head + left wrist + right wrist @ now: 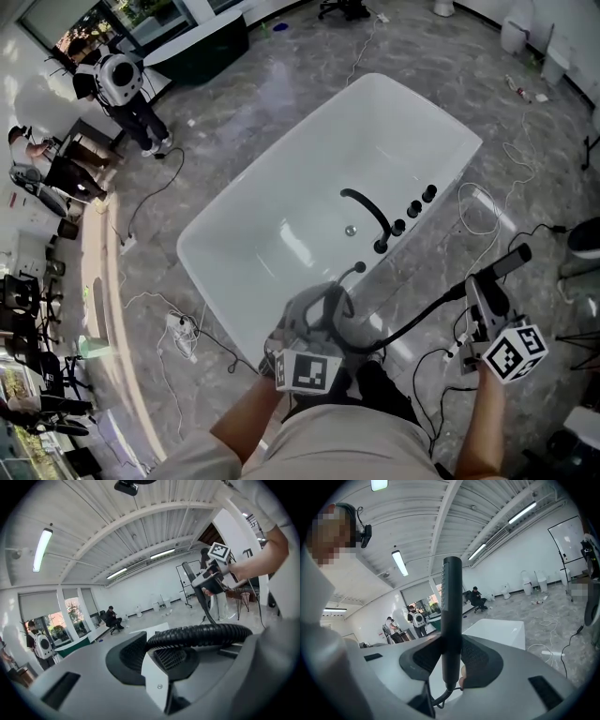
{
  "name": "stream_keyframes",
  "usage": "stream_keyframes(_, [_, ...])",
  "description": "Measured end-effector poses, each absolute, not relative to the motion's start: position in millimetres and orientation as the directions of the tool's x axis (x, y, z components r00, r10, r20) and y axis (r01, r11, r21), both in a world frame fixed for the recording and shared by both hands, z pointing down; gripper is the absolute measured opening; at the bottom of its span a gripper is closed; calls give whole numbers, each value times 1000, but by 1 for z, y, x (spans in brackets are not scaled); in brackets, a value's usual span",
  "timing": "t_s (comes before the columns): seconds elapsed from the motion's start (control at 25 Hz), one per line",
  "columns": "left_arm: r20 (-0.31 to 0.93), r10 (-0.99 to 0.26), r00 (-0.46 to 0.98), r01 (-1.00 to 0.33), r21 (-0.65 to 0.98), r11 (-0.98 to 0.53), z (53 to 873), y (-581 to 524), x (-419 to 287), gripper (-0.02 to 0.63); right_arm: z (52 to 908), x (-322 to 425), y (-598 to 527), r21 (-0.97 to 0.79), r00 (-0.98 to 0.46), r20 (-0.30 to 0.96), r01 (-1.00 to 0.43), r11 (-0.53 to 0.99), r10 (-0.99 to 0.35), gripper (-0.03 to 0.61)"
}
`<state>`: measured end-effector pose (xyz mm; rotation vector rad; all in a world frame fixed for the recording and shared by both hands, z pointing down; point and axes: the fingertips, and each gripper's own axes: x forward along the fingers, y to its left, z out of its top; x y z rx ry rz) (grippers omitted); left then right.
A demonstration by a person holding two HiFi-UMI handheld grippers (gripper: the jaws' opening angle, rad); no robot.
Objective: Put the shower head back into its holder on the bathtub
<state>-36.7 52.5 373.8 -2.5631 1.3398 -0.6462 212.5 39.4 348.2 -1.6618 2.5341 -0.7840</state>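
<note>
Right gripper [451, 665] clamped black shower head [451, 602] low on handle; long axis ran along jaws, head end pointing away. Left gripper [171, 656] pinched corrugated hose [201, 633] crosswise, by bathtub [281, 187] rim.

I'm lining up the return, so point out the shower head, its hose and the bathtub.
shower head [451, 616]: right gripper view, middle of its black handle.
hose [201, 633]: left gripper view, top of the ribbed black stretch.
bathtub [309, 202]: head view, bare white inner surface.

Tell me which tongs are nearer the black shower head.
Right. The right tongs grip the black stick-shaped shower head; the left tongs hold its black ribbed hose farther along.
</note>
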Motion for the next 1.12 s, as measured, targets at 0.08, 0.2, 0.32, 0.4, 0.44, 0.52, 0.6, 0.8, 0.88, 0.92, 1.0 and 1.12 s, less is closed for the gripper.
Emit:
stream_keyframes(0.08, [261,-826,500,-740,-367,-564,356,47,-35,58,349,210,40,-414,-443,257,-854,316,-859,138])
stream_keyframes(0.2, [209,-836,507,-743,-387,-547,332,39,-29,58,348,205,43,-399,-449,261,-856,328,-855,138])
stream_keyframes(0.32, [162,-835,526,-740,-396,-543,311,28,-19,58,343,200,41,-376,-459,256,-858,350,-850,138])
stream_keyframes(0.4, [121,-836,536,-739,-411,-534,292,17,-13,58,331,197,36,-361,-468,238,-856,369,-851,138])
stream_keyframes(0.44, [102,-837,538,-737,-426,-525,280,11,-11,58,324,196,35,-354,-471,227,-855,378,-853,138])
stream_keyframes(0.52, [60,-839,541,-731,-459,-504,255,-1,-6,58,312,196,31,-344,-476,203,-853,393,-856,138])
stream_keyframes(0.6, [6,-834,551,-736,-467,-490,237,-10,3,58,304,198,27,-336,-478,184,-852,402,-858,138])
stream_keyframes(0.8, [-77,-820,567,-732,-502,-460,198,-26,20,58,282,203,22,-318,-467,156,-858,404,-870,138])
stream_keyframes(0.88, [-105,-816,568,-729,-523,-440,185,-32,24,58,275,206,19,-312,-459,146,-862,399,-877,138])
stream_keyframes(0.92, [-117,-814,568,-728,-533,-431,180,-35,26,58,272,207,17,-309,-456,140,-863,399,-879,138])
stream_keyframes(1.0, [-138,-810,569,-722,-556,-412,170,-41,33,58,267,209,13,-302,-456,127,-864,403,-881,138])
stream_keyframes(1.12, [-166,-803,573,-715,-580,-390,162,-54,42,58,262,213,7,-285,-454,112,-867,410,-884,138])
